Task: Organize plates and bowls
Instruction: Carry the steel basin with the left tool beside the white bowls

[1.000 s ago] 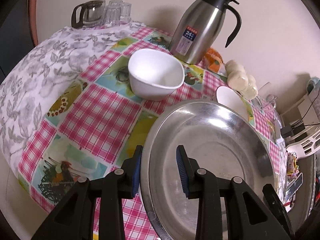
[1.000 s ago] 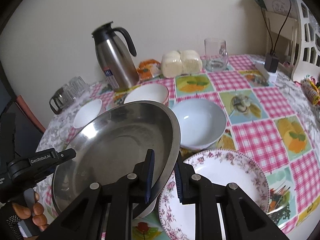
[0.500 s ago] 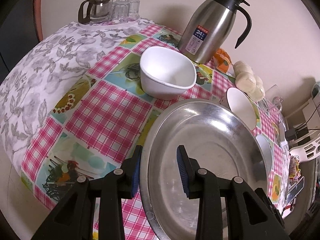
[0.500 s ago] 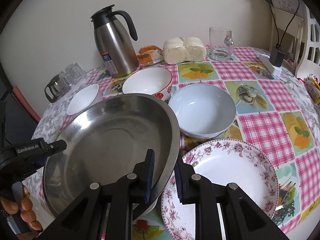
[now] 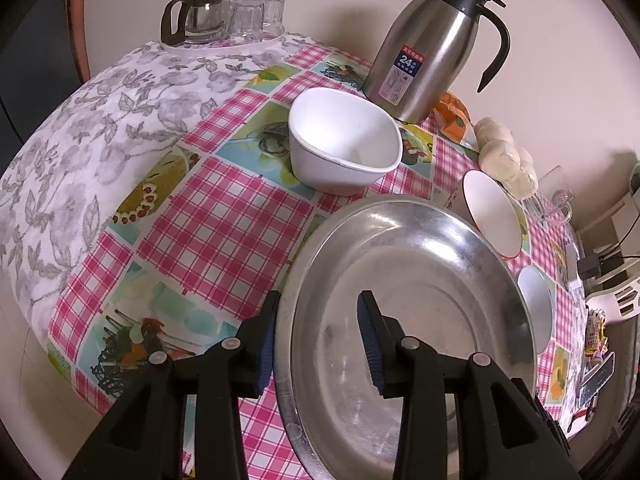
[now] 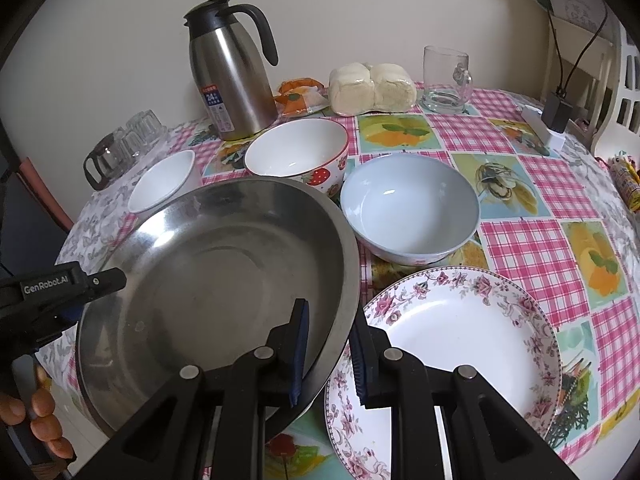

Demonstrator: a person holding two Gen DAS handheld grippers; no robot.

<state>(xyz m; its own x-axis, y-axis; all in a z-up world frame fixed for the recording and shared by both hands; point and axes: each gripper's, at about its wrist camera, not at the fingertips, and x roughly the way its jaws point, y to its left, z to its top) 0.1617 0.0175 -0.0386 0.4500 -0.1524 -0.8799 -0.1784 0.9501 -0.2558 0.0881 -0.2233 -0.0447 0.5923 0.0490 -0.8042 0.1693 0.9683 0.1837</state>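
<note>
Now, with pan [image 6: 216,276] resting low beside floral plate [image 6: 460,344], rim pinched in right gripper [image 6: 329,354] and straddled by left gripper's [image 5: 318,338] just-widening jaws: ease off evenly, no dragging sideways.

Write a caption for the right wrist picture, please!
Right gripper straddles the big round steel basin's rim beside the floral plate.

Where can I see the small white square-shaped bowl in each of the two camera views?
Left wrist view: small white square-shaped bowl, upper centre, in front of the steel thermos jug.
Right wrist view: same bowl, at left, behind the big steel basin.
Shared landmark: the thermos jug.
</note>
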